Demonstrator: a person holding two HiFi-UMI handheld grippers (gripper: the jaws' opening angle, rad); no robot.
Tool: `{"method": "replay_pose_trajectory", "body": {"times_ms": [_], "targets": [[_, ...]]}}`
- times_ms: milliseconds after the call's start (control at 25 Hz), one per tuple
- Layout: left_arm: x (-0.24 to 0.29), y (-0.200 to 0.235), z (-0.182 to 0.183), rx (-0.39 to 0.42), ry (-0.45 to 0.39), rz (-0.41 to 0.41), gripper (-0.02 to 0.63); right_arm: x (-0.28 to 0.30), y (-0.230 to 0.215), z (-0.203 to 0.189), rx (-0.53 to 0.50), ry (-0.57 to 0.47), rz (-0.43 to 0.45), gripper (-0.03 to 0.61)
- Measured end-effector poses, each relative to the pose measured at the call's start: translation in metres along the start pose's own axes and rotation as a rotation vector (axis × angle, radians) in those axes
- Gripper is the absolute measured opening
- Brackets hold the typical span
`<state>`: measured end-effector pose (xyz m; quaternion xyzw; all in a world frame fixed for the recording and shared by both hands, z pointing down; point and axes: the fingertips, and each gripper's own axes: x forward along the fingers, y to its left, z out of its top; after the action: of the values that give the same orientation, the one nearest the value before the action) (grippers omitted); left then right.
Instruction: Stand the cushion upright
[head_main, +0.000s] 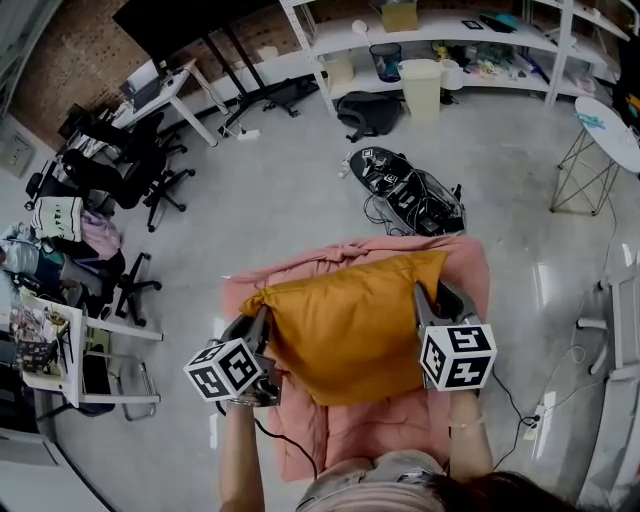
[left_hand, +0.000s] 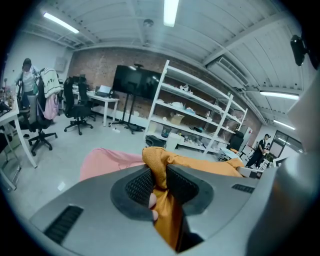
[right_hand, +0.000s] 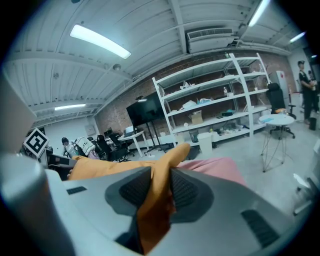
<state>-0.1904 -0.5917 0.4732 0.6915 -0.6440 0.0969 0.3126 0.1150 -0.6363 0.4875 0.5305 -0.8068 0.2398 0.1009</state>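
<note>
Cushion: the orange cushion (head_main: 345, 330) hangs between the two tongs, over the pink cover (head_main: 462, 268). It looks slumped, and I judge it is not yet standing on its own.
Left tongs: the left tongs (left_hand: 161, 182) are clenched on the cushion's near-left corner, with a bunched fold of orange fabric squeezed between the pads.
Right tongs: the right tongs (right_hand: 160, 187) grasp the opposite corner the same way, the fabric filling the gap between the jaws.
Risk, slip: each hold is only a pinch of loose fabric, not the stuffed body. A tug could pull a corner free and drop that side.
Risk, topple: if one side lets go before the other, the cushion would likely swing towards the tongs that have not let go and fall flat.
Risk, sag: the filling looks soft, so the cushion may fold at its middle once it is unsupported.
Risk, footing: the cover beneath both tongs is rumpled. An uneven base could let the lower edge slide out towards the person.
</note>
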Motion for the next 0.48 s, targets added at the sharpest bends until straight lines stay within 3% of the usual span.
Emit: {"method": "replay_pose_trajectory", "body": {"times_ms": [240, 480], "targets": [[0.0, 0.007, 0.001, 0.035, 0.03, 0.027, 0.087, 0.004, -0.001, 0.001, -0.017, -0.014, -0.032, 0.133], [-0.017, 0.013, 0.001, 0.008, -0.011, 0.029, 0.114, -0.003, -0.003, -0.004, -0.01, -0.025, -0.066, 0.183]]}}
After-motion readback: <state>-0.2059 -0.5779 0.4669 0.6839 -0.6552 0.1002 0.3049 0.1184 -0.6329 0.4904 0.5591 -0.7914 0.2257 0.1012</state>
